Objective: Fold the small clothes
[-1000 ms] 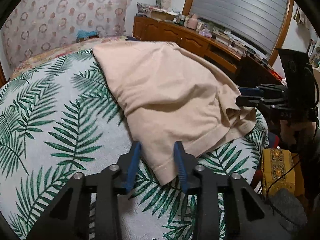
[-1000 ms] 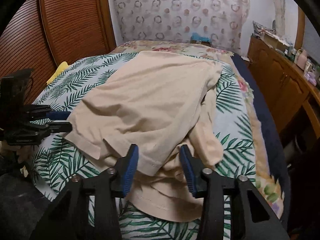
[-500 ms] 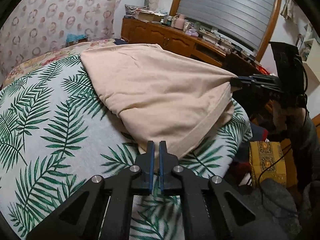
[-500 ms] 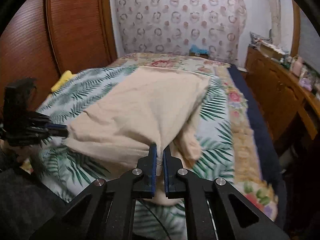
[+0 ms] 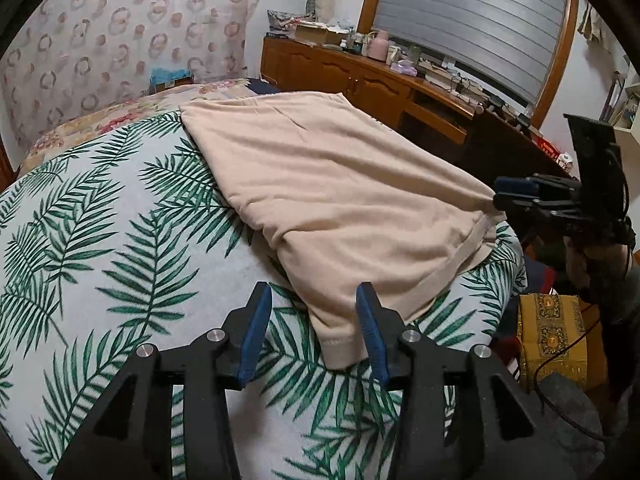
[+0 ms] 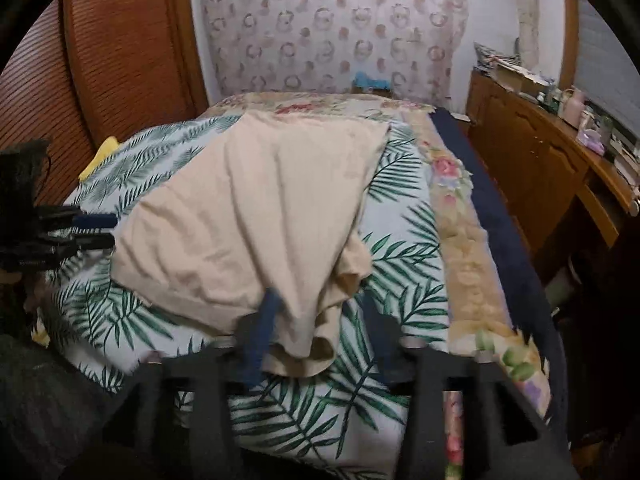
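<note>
Both tools, left tool [image 5: 314, 330] and right tool [image 6: 320, 330], opening, gripping nothing; beige cotton garment [image 5: 340, 200] corners between jaws. Bunched right-side layers could fold crooked.

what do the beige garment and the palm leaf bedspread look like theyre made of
The beige garment looks like soft matte cotton knit, probably jersey: it drapes in loose folds and has a stitched hem at its near corner. The palm leaf bedspread looks like a thin printed woven cotton or polyester sheet, flat and unshiny; the exact fibre cannot be told.
</note>
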`<control>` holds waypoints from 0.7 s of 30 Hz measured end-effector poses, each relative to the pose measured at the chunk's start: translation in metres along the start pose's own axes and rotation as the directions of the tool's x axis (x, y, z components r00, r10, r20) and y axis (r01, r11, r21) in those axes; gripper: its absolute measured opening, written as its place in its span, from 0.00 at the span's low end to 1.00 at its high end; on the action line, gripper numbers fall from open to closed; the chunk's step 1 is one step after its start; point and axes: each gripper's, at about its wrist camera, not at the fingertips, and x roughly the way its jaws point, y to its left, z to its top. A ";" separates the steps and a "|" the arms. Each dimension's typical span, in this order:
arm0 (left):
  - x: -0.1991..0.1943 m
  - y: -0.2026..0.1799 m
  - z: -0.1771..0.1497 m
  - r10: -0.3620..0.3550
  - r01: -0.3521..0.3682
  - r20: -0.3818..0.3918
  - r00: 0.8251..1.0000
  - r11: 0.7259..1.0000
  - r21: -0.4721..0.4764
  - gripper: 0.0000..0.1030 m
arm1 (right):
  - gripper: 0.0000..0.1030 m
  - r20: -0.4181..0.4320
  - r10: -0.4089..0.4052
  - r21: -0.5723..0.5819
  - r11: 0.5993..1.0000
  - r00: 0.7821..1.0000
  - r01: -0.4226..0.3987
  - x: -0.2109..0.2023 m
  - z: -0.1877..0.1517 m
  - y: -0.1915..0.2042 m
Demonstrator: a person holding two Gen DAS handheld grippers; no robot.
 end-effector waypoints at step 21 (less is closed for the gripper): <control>0.022 -0.015 -0.008 -0.064 0.066 -0.090 0.994 0.998 0.015 0.12 | 0.52 -0.072 0.075 0.023 0.997 0.995 -0.073 0.036 -0.013 -0.002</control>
